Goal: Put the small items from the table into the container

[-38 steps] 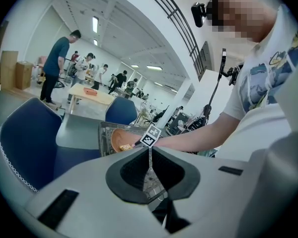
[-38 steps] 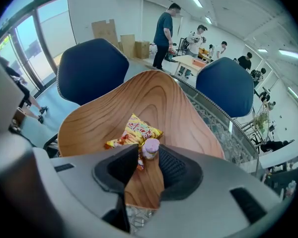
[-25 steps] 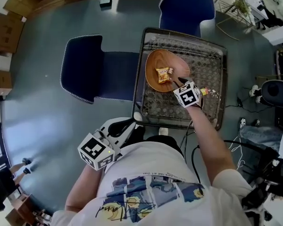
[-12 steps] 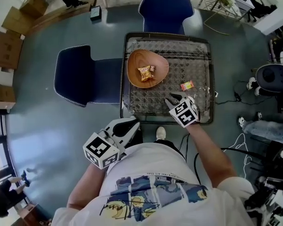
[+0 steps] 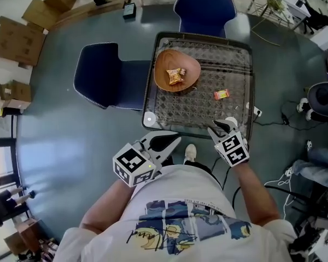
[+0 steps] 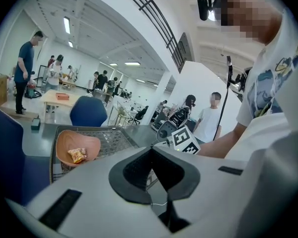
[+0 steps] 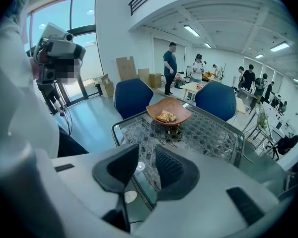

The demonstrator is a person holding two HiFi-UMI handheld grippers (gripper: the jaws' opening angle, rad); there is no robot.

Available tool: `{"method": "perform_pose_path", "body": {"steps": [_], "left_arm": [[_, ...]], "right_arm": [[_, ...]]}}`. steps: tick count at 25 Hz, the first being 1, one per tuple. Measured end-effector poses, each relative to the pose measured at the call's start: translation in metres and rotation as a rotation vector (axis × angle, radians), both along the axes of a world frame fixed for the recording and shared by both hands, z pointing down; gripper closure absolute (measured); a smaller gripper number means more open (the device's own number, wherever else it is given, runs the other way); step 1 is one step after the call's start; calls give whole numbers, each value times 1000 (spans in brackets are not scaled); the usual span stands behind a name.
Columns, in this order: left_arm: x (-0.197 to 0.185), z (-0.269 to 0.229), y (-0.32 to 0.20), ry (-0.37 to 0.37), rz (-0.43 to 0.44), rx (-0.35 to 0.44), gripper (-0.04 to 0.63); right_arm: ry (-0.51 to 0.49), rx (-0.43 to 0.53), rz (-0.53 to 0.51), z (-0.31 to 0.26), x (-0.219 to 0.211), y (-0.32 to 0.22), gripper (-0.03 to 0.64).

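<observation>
A wooden bowl (image 5: 177, 70) holding a snack packet (image 5: 175, 76) stands at the far left of the glass table (image 5: 238, 72). A small pink-and-orange item (image 5: 221, 95) lies on the glass to the bowl's right. My right gripper (image 5: 223, 127) hovers at the table's near right edge, open, with nothing between its fingers; the right gripper view shows the bowl (image 7: 169, 111) and packet (image 7: 165, 116) well ahead of it. My left gripper (image 5: 175, 140) is just off the near edge, shut and empty, with the bowl (image 6: 77, 145) far to its left.
One blue chair (image 5: 106, 75) stands left of the table, another (image 5: 204, 7) beyond it. A white disc (image 5: 149, 119) sits at the near left corner. A shoe (image 5: 190, 153) is on the floor between the grippers. Cardboard boxes (image 5: 13, 40) and several people are farther off.
My right gripper has drawn back from over the bowl's right rim to the near table edge. The left gripper has shifted right along the near edge. The pink item stayed put.
</observation>
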State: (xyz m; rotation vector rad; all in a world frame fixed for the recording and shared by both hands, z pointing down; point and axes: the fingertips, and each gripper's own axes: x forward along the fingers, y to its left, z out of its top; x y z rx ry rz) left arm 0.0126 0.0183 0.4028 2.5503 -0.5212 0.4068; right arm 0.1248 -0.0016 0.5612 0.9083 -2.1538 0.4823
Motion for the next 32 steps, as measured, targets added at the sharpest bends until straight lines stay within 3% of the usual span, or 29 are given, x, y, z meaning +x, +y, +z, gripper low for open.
{"method": "perform_pose_path", "body": {"steps": [17, 26, 32], "left_arm": [[42, 10, 51, -49, 13, 29, 588], [39, 8, 57, -30, -5, 28, 586], [32, 4, 58, -17, 2, 24, 586]], "right_arm": [[-31, 41, -21, -9, 28, 62, 505], [-15, 39, 32, 2, 43, 61, 503], [6, 22, 124, 34, 68, 26, 502]]}}
